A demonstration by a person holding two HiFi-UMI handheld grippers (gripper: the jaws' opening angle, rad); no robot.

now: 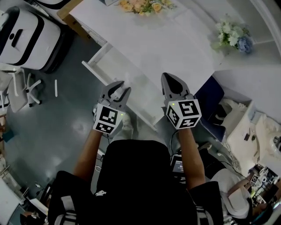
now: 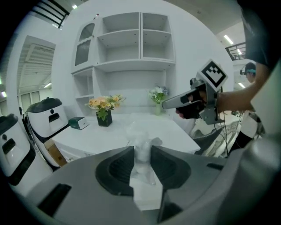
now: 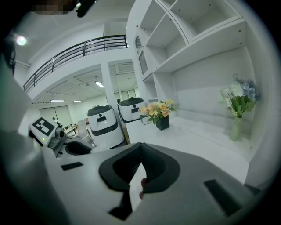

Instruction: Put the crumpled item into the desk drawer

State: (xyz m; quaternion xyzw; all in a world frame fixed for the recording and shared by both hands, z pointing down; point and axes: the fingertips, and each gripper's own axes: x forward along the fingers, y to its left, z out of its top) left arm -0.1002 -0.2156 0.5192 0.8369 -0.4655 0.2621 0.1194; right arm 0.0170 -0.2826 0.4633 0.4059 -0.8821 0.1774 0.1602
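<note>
A crumpled clear plastic item point(image 2: 139, 137) sticks up from between the jaws of my left gripper point(image 2: 142, 150), which is shut on it. In the head view the left gripper point(image 1: 123, 88) hovers at the near edge of the open white drawer point(image 1: 115, 66) pulled out from the white desk point(image 1: 171, 44); the item is hard to make out there. My right gripper point(image 1: 168, 79) is held level beside it to the right, over the desk's front edge. In its own view its point(image 3: 141, 148) jaw tips meet with nothing between them. It point(image 2: 170, 104) also shows in the left gripper view.
On the desk stand a pot of orange flowers point(image 1: 140, 5), a vase of white and blue flowers point(image 1: 232, 36) and a small green box point(image 2: 79, 123). White shelves point(image 2: 131, 48) rise behind. A white wheeled robot point(image 1: 26, 35) and a chair point(image 1: 22, 88) stand on the floor at left, bags point(image 1: 246, 127) at right.
</note>
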